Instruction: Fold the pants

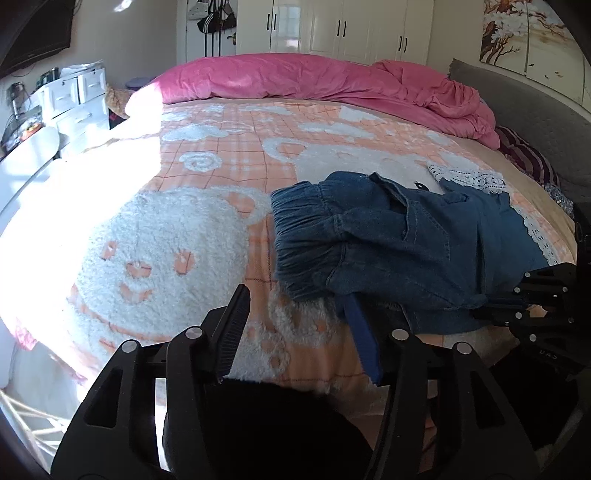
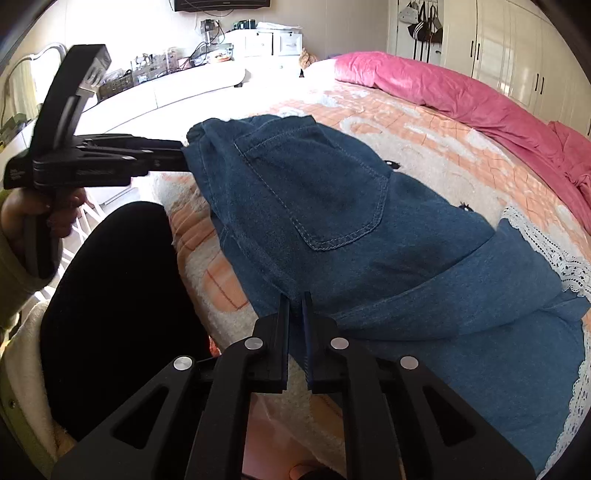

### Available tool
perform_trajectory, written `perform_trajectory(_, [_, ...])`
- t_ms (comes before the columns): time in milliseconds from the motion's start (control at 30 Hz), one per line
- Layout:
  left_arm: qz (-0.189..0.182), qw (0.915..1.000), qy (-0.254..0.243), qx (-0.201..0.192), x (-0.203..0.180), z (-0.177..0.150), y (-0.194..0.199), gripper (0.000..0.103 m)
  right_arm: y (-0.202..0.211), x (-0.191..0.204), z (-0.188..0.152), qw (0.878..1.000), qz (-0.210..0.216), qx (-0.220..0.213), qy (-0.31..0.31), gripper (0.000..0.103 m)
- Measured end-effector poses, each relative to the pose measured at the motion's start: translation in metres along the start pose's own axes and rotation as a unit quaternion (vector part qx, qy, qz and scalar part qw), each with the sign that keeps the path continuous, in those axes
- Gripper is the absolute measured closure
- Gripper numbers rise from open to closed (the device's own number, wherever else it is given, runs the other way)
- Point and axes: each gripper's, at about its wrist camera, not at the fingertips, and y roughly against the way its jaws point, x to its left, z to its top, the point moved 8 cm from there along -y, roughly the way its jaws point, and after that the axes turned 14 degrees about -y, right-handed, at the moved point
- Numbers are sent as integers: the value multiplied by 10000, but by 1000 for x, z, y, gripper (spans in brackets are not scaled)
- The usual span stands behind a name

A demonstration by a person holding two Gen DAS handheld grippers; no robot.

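Observation:
Blue denim pants (image 1: 391,240) with white lace hems (image 1: 476,179) lie folded over on the orange-and-white blanket (image 1: 166,240). In the left wrist view my left gripper (image 1: 295,295) stands open at the elastic waistband's near corner. Its blue pad lies against the denim edge and its other finger is off the cloth. The right wrist view shows the back pocket side of the pants (image 2: 332,192). There my right gripper (image 2: 296,301) is shut on the near edge of the denim. The left gripper (image 2: 183,157), held by a hand (image 2: 55,210), reaches the waistband from the left.
A pink duvet (image 1: 332,79) is bunched along the bed's far side, before white wardrobes (image 1: 332,29). A grey headboard (image 1: 535,110) runs along the right. White drawers (image 1: 74,96) stand to the left. The person's dark-clad leg (image 2: 118,295) presses against the bed edge.

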Motion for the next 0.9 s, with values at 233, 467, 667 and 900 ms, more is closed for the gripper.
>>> perform_trajectory(233, [-277, 9982, 169, -513, -10, 41, 28, 57, -5, -3, -6, 9998, 62, 98, -164, 91])
perform_trajectory(467, [-965, 9950, -254, -14, -77, 47, -32, 71, 21, -8, 0, 9970, 420, -51, -656, 87])
perform_trajectory(667, [-486, 9963, -514, 485, -80, 11, -62, 70, 31, -27, 15, 9935, 265, -356, -1052, 87])
perform_trajectory(900, [-735, 9966, -248, 261, -74, 12, -55, 65, -1, -50, 0, 9841, 209, 187, -1753, 86])
